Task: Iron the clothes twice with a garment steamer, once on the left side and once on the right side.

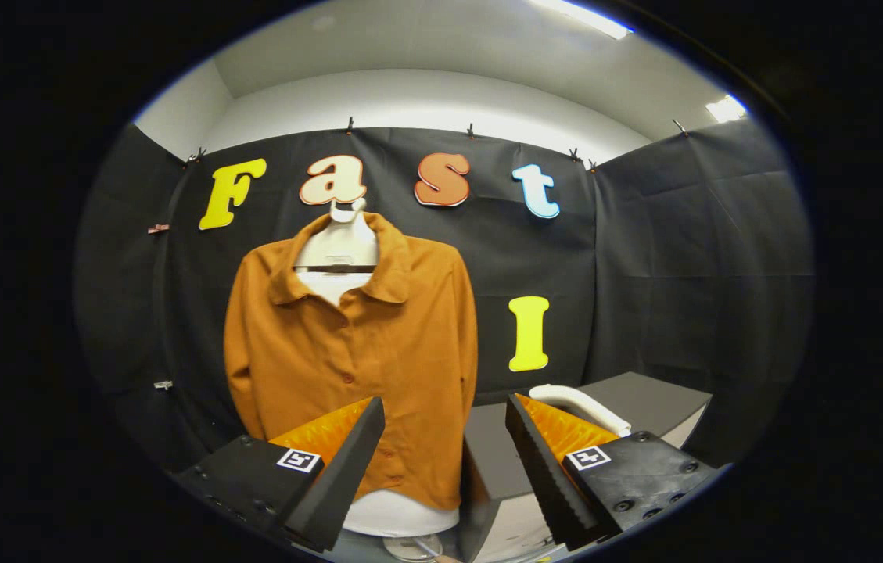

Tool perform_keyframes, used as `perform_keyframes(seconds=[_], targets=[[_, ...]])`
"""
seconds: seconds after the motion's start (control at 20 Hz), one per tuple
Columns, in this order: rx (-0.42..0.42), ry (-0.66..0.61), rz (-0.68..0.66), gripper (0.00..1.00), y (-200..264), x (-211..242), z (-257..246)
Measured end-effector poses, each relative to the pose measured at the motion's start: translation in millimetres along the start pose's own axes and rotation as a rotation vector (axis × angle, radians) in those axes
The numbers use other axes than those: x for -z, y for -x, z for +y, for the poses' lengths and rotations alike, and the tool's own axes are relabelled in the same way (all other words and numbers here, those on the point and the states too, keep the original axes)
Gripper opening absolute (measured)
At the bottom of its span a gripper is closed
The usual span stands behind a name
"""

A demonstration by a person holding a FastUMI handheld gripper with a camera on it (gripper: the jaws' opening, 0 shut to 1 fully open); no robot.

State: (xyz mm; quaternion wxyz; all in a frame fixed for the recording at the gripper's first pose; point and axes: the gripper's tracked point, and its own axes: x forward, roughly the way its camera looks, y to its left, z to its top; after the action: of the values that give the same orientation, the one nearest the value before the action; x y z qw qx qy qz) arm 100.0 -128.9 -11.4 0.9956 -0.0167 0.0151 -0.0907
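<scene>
Between the spread fingers of the claw point(445, 407), which stands apart and grips nothing, hangs the rust-orange button-front shirt point(351, 352) on a white mannequin torso point(338, 254), just beyond the left finger. Beyond the right finger, a curved white plastic steamer handle point(582, 407) lies on the dark grey counter point(644, 403), well to the shirt's right.

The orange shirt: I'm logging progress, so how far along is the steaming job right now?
Nothing looks done yet. The gripper is open with nothing between its fingers, facing the orange shirt on its mannequin. A white handle, possibly the steamer's, lies on the grey table just beyond the right finger. Left to do: pick up the steamer, then pass over the left and right sides.
</scene>
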Motion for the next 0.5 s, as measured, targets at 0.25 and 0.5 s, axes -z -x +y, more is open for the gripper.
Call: perform_keyframes(seconds=[0.25, 0.5], targets=[[0.039, 0.0, 0.041, 0.98, -59, 9, -76], [0.113, -0.004, 0.102, 0.98, -105, 30, -152]])
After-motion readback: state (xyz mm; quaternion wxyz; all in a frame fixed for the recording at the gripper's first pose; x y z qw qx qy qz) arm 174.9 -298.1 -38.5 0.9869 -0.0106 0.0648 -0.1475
